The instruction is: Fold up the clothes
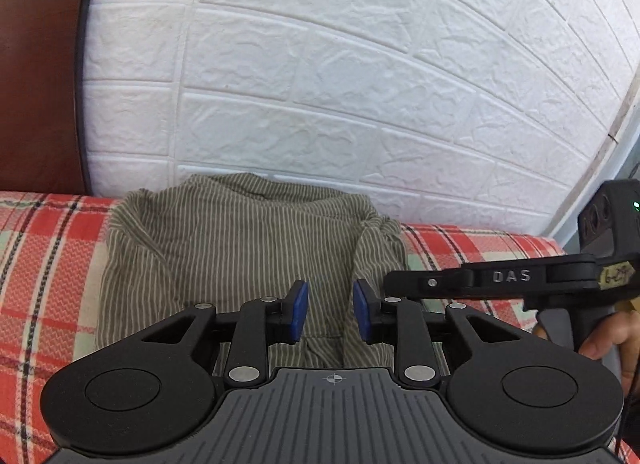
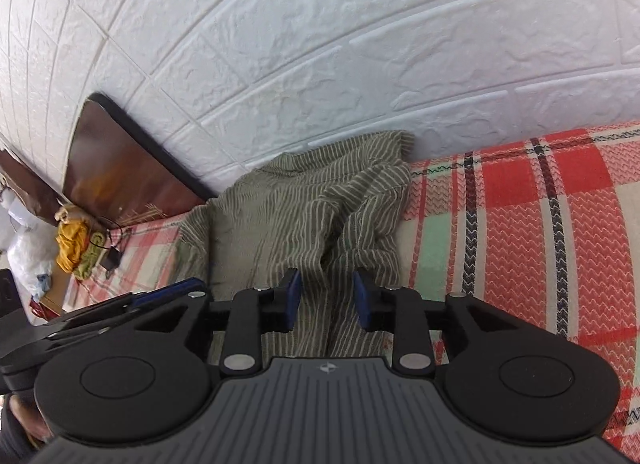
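An olive shirt with thin white stripes [image 1: 240, 244] lies partly folded on the red plaid bedspread [image 1: 40, 264], pushed up against the white wall. My left gripper [image 1: 330, 312] hovers over its near part, blue pads apart, with nothing pinched. My right gripper [image 1: 394, 282] comes in from the right, its tip at the shirt's rumpled right edge. In the right wrist view the shirt [image 2: 300, 216] is bunched into ridges, and my right gripper [image 2: 328, 298] stands open over a fold that its pads do not press. My left gripper [image 2: 188, 288] shows at the lower left.
A dark wooden headboard [image 1: 40, 84] [image 2: 120, 168] stands at the left end of the bed. The white brick-pattern wall [image 1: 360, 64] rises right behind the shirt. A yellow and green cloth pile [image 2: 74, 240] and a small black item [image 2: 110, 260] lie by the headboard. Bare bedspread [image 2: 540, 244] stretches to the right.
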A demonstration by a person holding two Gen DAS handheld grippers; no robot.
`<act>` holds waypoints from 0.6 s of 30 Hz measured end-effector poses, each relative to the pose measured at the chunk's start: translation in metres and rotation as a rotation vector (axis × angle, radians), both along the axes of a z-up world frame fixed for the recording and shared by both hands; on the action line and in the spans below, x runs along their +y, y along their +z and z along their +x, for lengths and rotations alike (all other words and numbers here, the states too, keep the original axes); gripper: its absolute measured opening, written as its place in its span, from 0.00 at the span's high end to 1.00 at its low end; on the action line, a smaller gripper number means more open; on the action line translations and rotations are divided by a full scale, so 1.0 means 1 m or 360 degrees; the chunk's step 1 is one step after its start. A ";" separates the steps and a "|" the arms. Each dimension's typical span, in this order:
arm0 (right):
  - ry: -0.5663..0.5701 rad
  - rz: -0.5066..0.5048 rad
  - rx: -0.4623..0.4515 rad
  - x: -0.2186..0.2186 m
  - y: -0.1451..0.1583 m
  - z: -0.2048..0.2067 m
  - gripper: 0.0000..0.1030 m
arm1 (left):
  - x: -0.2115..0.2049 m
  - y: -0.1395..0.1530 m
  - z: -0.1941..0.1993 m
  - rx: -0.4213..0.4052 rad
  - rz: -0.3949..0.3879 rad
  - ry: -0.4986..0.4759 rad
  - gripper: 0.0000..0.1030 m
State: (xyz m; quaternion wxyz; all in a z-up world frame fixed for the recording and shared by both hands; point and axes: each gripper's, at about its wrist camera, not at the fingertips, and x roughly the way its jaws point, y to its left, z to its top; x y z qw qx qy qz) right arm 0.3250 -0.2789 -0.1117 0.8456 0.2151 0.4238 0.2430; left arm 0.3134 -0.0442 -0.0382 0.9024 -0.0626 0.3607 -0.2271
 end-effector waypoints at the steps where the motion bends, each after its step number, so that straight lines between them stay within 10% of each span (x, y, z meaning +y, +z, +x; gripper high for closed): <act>1: 0.0014 0.0021 -0.0001 0.000 0.001 0.000 0.90 | 0.000 0.000 -0.003 -0.0001 0.0003 -0.0009 0.60; 9: -0.0080 0.0122 -0.0120 -0.028 0.029 -0.017 0.98 | -0.013 -0.001 -0.019 -0.0038 0.0057 -0.0135 0.56; 18: -0.0194 0.0169 0.0045 -0.039 -0.014 -0.007 0.96 | -0.044 -0.032 -0.023 -0.0003 0.0206 -0.0248 0.54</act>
